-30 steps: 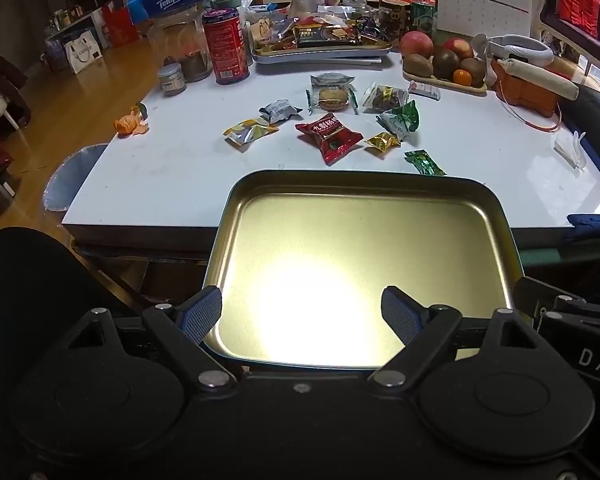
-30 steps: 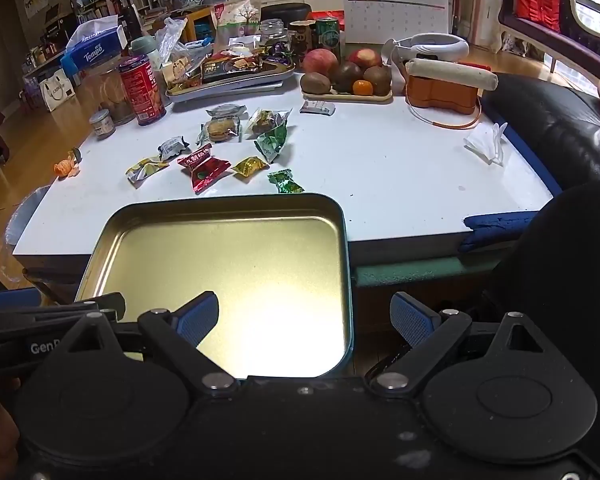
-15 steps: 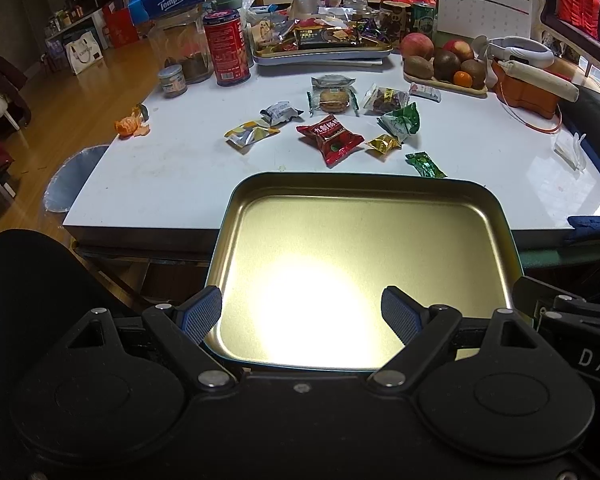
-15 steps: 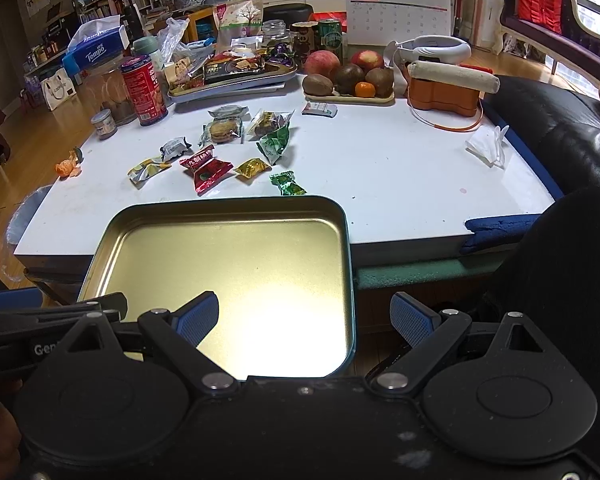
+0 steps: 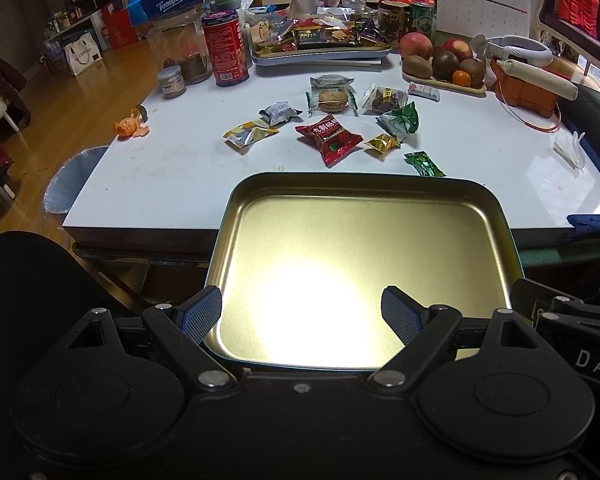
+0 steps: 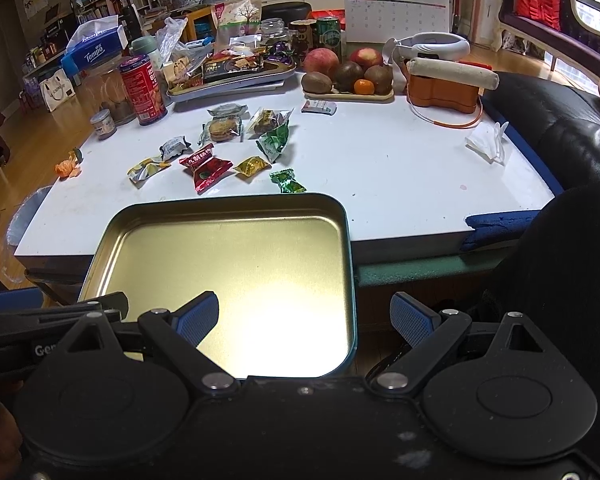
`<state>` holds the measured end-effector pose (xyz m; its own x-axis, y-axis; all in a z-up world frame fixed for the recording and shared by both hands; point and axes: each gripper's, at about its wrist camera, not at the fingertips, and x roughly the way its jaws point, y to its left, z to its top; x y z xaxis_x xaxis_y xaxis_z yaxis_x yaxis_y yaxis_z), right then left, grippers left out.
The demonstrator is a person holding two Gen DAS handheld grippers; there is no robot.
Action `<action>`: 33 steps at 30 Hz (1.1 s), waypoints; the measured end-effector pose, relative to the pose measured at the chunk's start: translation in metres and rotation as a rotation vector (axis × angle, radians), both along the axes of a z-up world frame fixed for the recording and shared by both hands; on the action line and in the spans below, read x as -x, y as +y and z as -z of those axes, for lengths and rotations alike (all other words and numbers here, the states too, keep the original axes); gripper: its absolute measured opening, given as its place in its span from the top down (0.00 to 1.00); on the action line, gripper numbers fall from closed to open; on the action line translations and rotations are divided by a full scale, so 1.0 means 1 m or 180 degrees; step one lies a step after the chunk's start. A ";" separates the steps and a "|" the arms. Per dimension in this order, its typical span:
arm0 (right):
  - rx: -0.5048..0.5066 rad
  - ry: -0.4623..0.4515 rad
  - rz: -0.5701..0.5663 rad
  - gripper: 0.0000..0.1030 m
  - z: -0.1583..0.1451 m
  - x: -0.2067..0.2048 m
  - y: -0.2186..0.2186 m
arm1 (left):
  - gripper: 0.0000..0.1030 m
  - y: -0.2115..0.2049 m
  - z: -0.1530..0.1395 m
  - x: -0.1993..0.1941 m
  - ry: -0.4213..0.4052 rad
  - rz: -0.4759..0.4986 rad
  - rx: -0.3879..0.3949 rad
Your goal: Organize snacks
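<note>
1. Gold-coloured metal fills the left wrist view: a shallow rectangular tin tray with a dark teal rim [image 5: 236, 200] lies straight ahead of the left tongs [image 5: 302, 312], its far end over the near edge of the white table [image 5: 160, 176]. The blue-padded fingers [image 5: 200, 314] are spread wide, gripping nothing; I cannot tell whether they touch the tray. Beyond the tray's far rim lie the loose snacks: a small green foil candy [image 5: 424, 164] just past the rim, a red crinkled snack packet [image 5: 329, 138], a gold foil candy [image 5: 382, 144], a yellow-and-silver wrapper [image 5: 250, 134] and a clear-wrapped round biscuit [image 5: 332, 98]. Farther off stand a red cylindrical can [image 5: 225, 52] and a plate of fruit [image 5: 440, 68]. An orange peel [image 5: 130, 128] lies far left.

2. Seen from the right wrist, the same tray [image 6: 350, 240] sits ahead and to the left of the right tongs [image 6: 304, 318], their blue-padded fingers [image 6: 410, 322] likewise spread and empty; the left pad overlaps the tray floor, the right hangs outside the rim. The green candy [image 6: 287, 182] lies just beyond the far rim, the red packet [image 6: 204, 168] to its left. A crumpled white tissue [image 6: 486, 142] lies far right, a dark blue cloth [image 6: 500, 224] at the table's near right edge.
</note>
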<state>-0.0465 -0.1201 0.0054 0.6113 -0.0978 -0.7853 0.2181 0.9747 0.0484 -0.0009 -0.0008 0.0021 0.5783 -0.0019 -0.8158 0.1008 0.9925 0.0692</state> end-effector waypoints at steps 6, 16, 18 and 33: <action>0.0005 -0.0003 0.0008 0.06 0.000 0.000 0.000 | 0.15 0.001 -0.001 0.000 -0.0005 0.0006 0.0008; 0.0015 0.0011 -0.0012 0.06 0.003 -0.002 0.002 | 0.15 0.004 0.000 0.000 -0.0009 -0.0006 0.0046; 0.0020 0.0014 -0.0021 0.06 0.002 -0.002 0.002 | 0.15 0.004 0.000 0.000 -0.0003 -0.0007 0.0046; 0.0016 0.0007 -0.0060 0.06 0.002 -0.002 0.001 | 0.15 0.007 0.000 -0.002 -0.0030 -0.0031 0.0115</action>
